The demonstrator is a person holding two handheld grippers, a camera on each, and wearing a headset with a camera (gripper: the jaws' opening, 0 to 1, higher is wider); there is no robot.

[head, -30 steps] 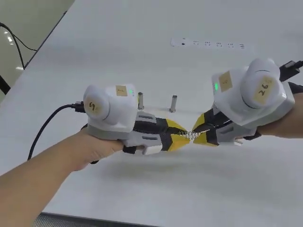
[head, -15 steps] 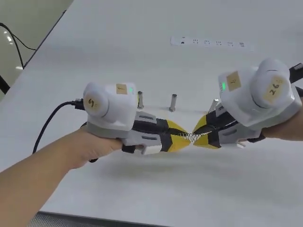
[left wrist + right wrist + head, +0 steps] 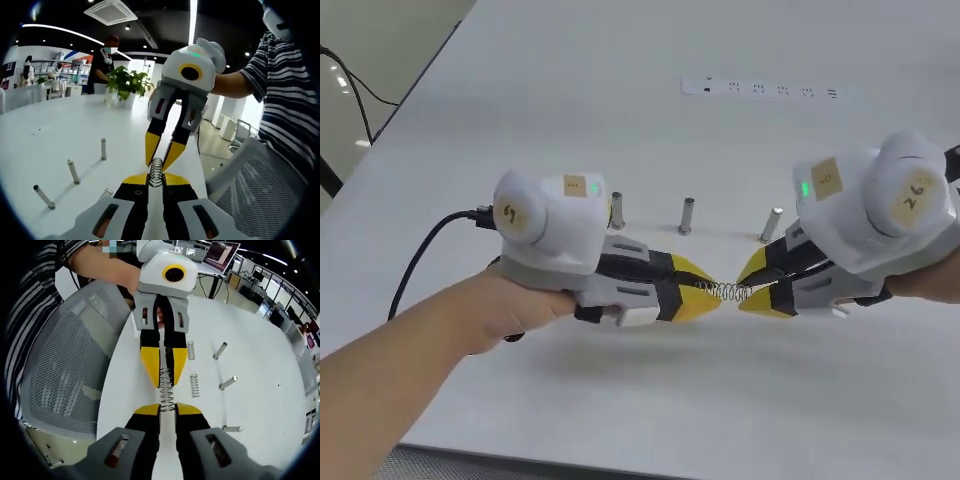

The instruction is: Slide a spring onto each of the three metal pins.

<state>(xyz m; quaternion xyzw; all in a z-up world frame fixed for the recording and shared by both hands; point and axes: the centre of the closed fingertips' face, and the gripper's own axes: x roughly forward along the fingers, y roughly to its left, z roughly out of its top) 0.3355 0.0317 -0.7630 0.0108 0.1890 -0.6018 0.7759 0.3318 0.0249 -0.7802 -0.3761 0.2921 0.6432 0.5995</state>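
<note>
Spanning the gap, the spring (image 3: 731, 292) is pinched at one end by the left tongs (image 3: 711, 291), at the other by the right tongs (image 3: 748, 293).

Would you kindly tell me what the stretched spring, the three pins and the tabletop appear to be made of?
The spring looks like thin bare steel wire: silvery, glinting coils. The pins seem to be solid metal, with a dull grey sheen. The tabletop is matt white, probably laminate, though that is uncertain.
</note>
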